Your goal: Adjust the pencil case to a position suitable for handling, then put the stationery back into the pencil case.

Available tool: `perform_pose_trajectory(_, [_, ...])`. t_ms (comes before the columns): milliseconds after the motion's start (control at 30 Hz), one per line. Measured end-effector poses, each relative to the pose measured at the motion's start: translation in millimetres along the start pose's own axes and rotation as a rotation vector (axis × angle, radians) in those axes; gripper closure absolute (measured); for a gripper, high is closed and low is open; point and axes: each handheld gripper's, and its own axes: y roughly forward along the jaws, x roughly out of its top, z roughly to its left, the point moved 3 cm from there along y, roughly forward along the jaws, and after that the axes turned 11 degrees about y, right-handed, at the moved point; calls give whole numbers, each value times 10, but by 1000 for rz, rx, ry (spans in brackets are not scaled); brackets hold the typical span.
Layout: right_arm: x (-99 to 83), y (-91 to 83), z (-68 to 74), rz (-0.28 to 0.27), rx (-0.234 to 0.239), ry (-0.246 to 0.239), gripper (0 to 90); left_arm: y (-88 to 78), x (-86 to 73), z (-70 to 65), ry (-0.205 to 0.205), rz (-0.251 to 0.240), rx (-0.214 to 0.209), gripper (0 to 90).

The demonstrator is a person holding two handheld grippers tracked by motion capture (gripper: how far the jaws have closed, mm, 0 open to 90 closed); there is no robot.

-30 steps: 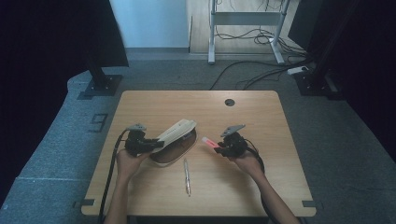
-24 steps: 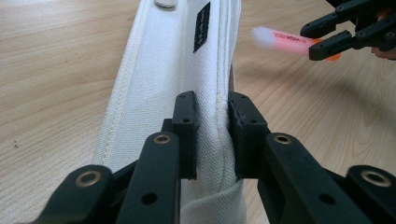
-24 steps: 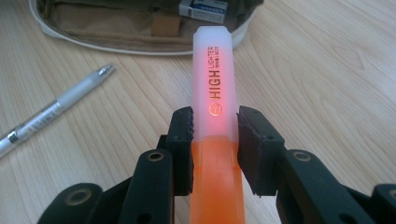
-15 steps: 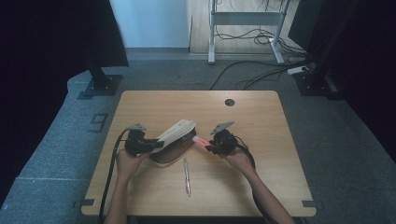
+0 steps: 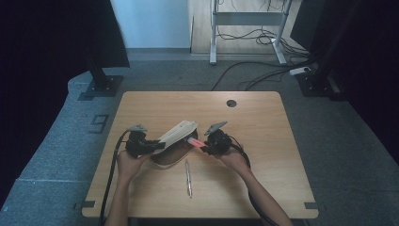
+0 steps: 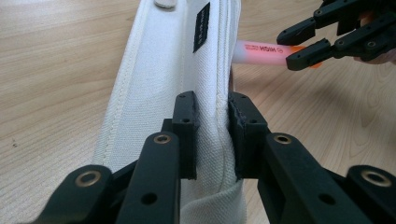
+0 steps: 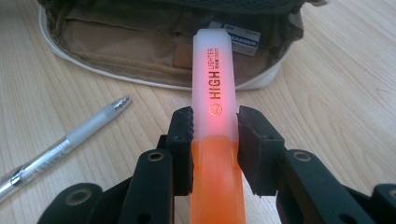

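High view: left gripper (image 5: 157,145) clamps pencil case (image 5: 175,143) flap, keeping it open; right gripper (image 5: 203,144) pinches highlighter (image 5: 195,142) at case mouth for insertion.

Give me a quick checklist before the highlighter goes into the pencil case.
1. Right gripper jaws clamp the highlighter: ok.
2. Left gripper jaws pinch the flap of the pencil case, holding it open: ok.
3. Highlighter tip points at the opening: ok.
4. Room inside beside the eraser: cannot tell.
5. Pen lies apart on the table, out of the path: ok.
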Motion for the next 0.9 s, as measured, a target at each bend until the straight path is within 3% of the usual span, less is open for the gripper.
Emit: perform_pose_trajectory(900, [242, 378, 215, 16, 27, -42, 655, -1, 6, -12, 4, 1, -9, 744])
